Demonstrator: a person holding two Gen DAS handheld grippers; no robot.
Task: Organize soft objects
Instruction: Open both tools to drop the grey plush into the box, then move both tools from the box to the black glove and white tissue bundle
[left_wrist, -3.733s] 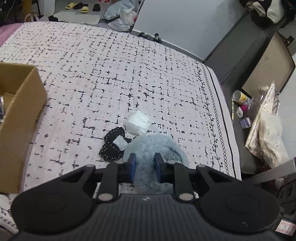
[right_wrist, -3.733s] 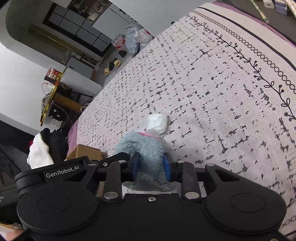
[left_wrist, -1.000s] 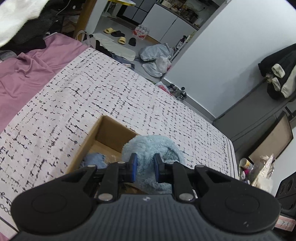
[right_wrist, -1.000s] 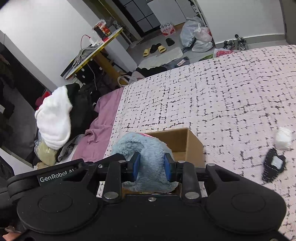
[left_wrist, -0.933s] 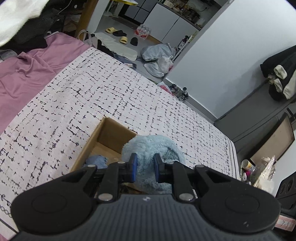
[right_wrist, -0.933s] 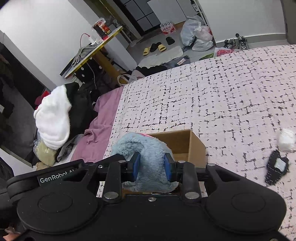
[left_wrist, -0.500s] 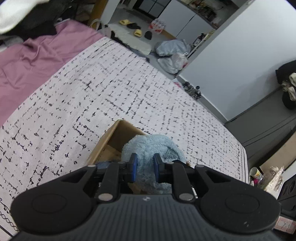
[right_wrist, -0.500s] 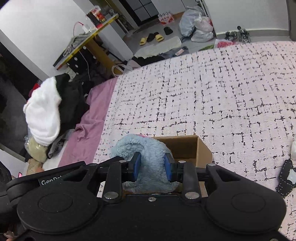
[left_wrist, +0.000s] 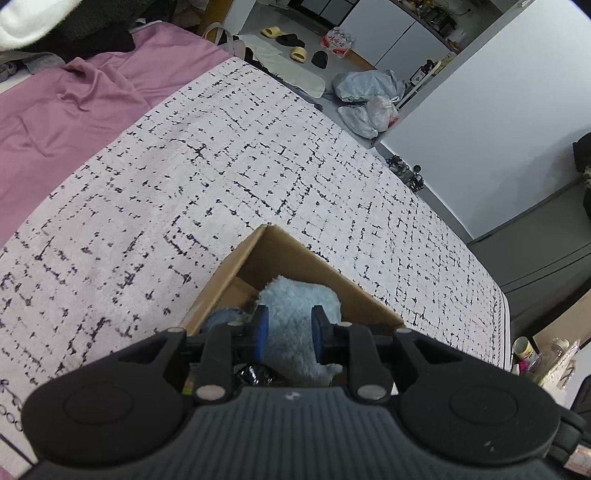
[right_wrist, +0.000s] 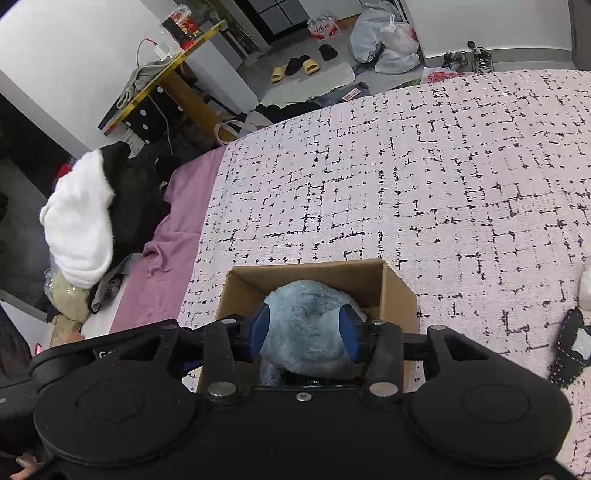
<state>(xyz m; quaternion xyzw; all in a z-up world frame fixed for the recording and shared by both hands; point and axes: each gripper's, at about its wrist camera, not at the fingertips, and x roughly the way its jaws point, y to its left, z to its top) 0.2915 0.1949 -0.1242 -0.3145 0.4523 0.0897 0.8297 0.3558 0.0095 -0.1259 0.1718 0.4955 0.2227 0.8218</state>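
Down it comes: since half a second ago both tools have sunk toward the cardboard box (left_wrist: 284, 254), and the fluffy blue plush (left_wrist: 295, 310) now sits inside its open top rather than above the rim. Left hand-held gripper (left_wrist: 287, 328) has its blue pads pressed into the shaggy pile, clamped on the toy. Right hand-held gripper (right_wrist: 303, 334) has spread wider than before; its pads flank the plush (right_wrist: 306, 325), and whether they are squeezing it I cannot tell. Box walls are plain brown corrugated board, square-cornered (right_wrist: 314, 273), resting on the bed (left_wrist: 221, 166) with its nubby white cover crossed by broken black lines. Smooth mauve sheet (left_wrist: 55, 122) lies beyond.
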